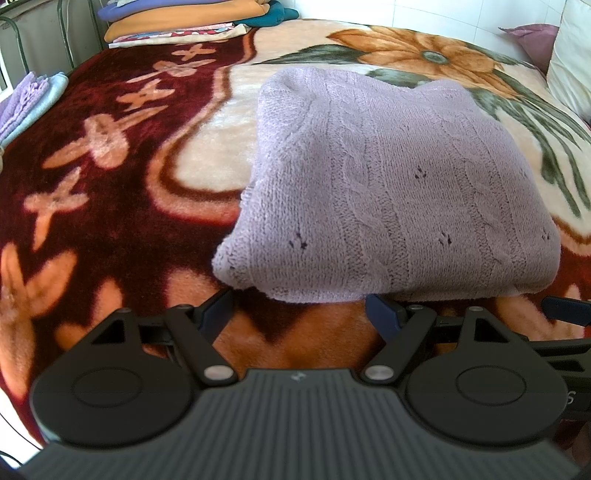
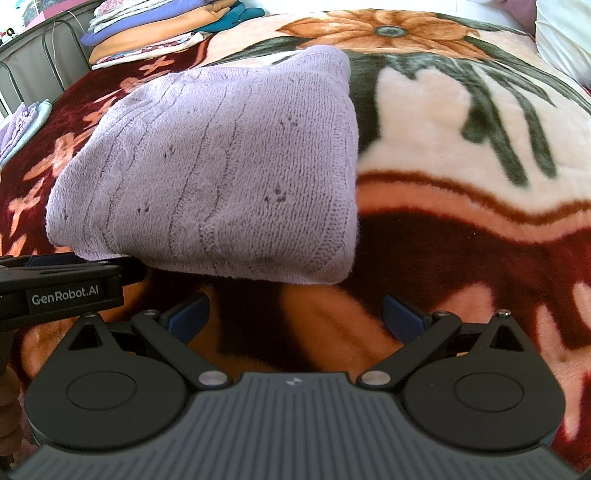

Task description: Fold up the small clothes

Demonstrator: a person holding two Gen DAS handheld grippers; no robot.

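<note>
A lilac knitted sweater (image 1: 388,184) lies folded into a thick rectangle on the flowered blanket (image 1: 110,229). My left gripper (image 1: 299,314) is open just short of the sweater's near edge, its blue fingertips (image 1: 218,314) wide apart with nothing between them. In the right wrist view the same sweater (image 2: 221,166) fills the left half. My right gripper (image 2: 295,317) is open too, a little back from the sweater's near right corner, and holds nothing. The left gripper's black body (image 2: 62,291) shows at that view's left edge.
A pile of folded clothes (image 1: 177,22) in orange, blue and teal sits at the far end of the bed. Folded lilac and pale blue items (image 1: 26,99) lie at the left edge. A white pillow (image 1: 569,74) and a metal bed frame (image 2: 37,48) border the blanket.
</note>
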